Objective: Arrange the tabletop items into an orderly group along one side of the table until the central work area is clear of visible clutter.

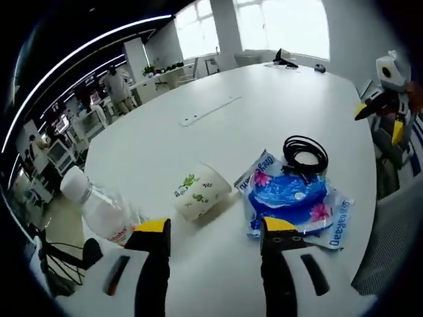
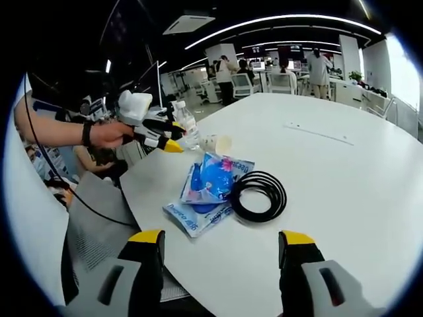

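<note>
Clutter sits near one table edge: paper cup on its side, blue packet, black cable coil, water bottle. Left gripper and right gripper hover wide open, empty.

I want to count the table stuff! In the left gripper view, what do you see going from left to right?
Plastic bottle → paper cup → blue packet. The black cable lies partly on the packet, so I leave it out of the order.

blue packet | print, upside down, unreadable | bottle label | illegible
</note>
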